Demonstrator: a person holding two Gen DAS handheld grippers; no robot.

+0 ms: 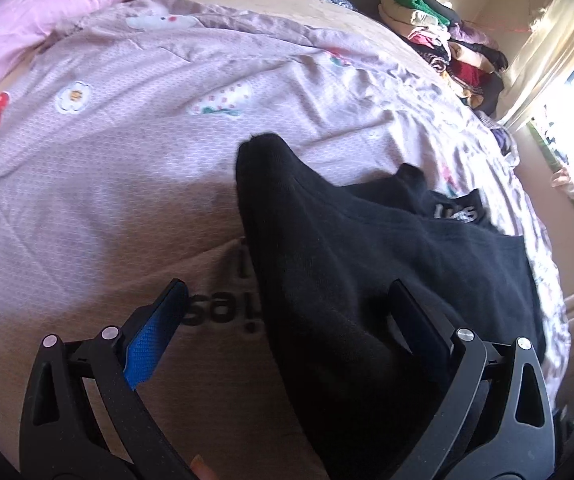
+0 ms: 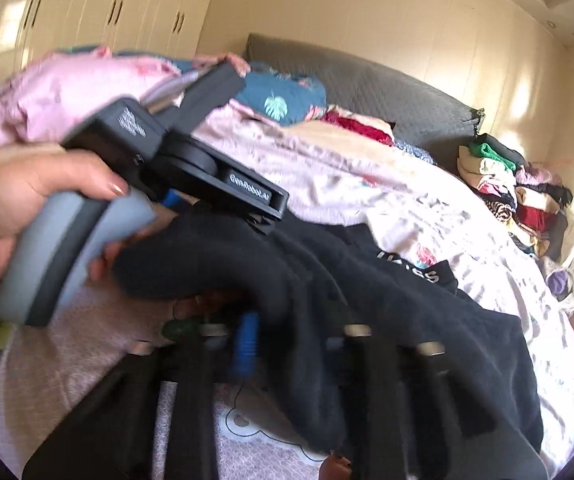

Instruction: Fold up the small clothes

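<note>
Black knit garment [image 1: 367,248] lies lengthwise between L gripper [image 1: 287,312] — jaws wide, not pinching — R gripper [image 2: 287,344] clamped on its near edge, blurred.

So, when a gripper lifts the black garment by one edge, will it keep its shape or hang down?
The black garment will probably hang down: it already drapes in soft folds over the bed cover. It looks like thick knit, so likely not slippery. The free part may drag along.

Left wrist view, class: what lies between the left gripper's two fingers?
Black garment and pink bedsheet show between the open left gripper fingers.
</note>
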